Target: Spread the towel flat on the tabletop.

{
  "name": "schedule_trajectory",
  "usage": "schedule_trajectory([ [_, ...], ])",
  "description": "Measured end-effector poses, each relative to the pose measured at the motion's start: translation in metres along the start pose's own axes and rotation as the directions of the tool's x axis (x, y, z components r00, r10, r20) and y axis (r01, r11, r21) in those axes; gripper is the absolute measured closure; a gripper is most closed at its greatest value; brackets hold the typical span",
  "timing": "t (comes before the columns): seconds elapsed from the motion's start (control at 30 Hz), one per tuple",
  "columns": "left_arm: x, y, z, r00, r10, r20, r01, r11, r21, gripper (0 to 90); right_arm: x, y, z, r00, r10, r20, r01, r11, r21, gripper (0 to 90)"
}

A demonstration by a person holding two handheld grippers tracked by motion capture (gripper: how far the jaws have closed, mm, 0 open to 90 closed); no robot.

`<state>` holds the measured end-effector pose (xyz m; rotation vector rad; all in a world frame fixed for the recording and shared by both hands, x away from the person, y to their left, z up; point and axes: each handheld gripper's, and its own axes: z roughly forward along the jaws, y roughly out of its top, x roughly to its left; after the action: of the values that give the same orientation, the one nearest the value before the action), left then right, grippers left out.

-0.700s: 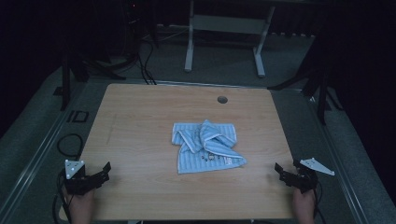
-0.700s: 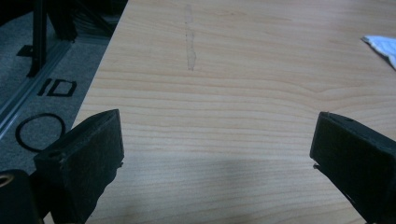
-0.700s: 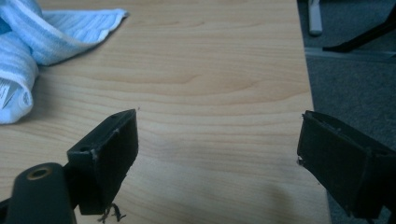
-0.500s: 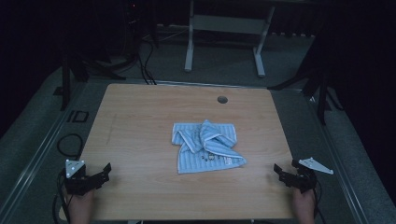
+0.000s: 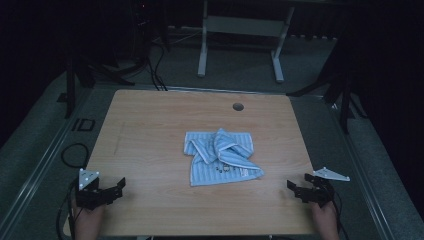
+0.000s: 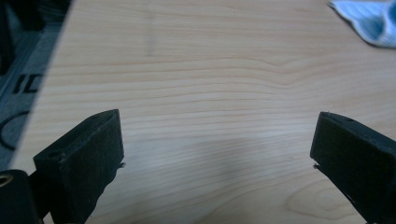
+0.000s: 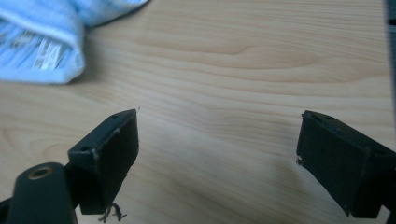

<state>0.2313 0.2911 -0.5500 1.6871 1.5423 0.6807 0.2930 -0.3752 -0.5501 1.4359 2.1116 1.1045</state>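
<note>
Both of your grippers sit at the near corners of the wooden table (image 5: 150, 130), jaws spread wide and holding nothing: the left gripper (image 5: 118, 186) at the near left, the right gripper (image 5: 295, 189) at the near right. The crumpled blue-and-white striped garment (image 5: 221, 156) lies in a heap at the table's centre, well apart from both. To start well, bring each gripper in low toward an outer edge of the cloth, pick a single layer rather than the bunched folds on top, and close only once fabric sits fully between the pads.
</note>
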Motion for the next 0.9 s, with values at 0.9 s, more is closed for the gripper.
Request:
schedule_trajectory([
  [0.9, -0.134, 0.038, 0.071, 0.8748, 0.276, 0.398, -0.373, 0.9081, 0.190, 14.9, 0.097, 0.072, 0.034, 0.9218, -0.299, -0.246, 0.313, 0.950, 0.016, 41.4],
])
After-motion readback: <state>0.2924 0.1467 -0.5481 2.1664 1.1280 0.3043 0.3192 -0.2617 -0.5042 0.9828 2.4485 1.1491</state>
